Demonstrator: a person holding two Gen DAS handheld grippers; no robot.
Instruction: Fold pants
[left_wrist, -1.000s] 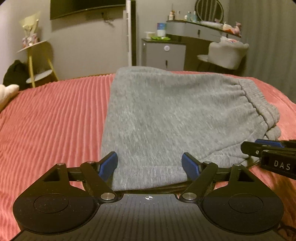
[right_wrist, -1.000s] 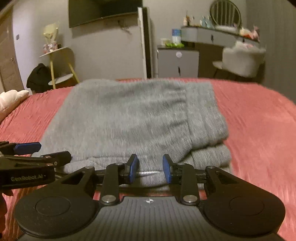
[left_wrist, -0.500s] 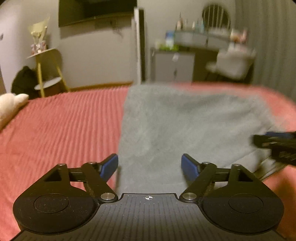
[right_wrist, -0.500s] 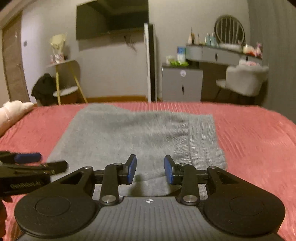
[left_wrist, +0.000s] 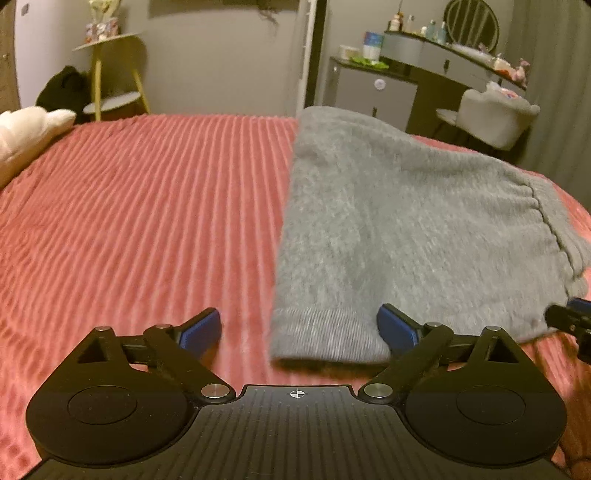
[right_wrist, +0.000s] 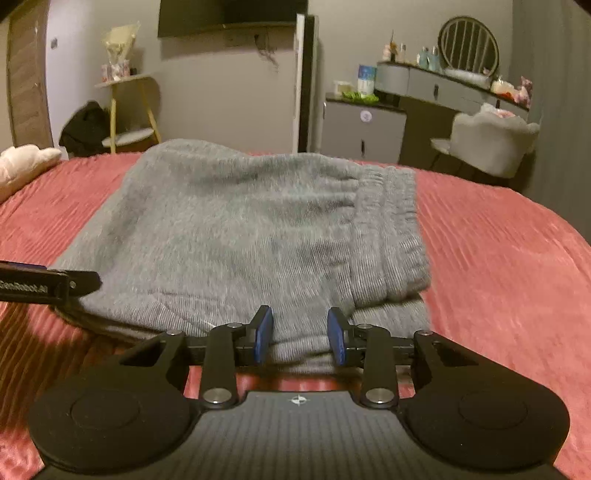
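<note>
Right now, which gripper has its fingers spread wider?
The left gripper: its opening jaws straddle the grey pants' cuffed corner and bedspread. The right gripper's opening gap is narrower.

Grey pants (left_wrist: 406, 229) on ribbed pink-red bedspread (left_wrist: 147, 206) (blurred, perhaps corduroy); blue-padded black tools.

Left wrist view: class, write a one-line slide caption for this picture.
Left tongs, jaws opening, hover at the near cuffed edge of folded grey pants lying on a red ribbed bedspread.
</note>
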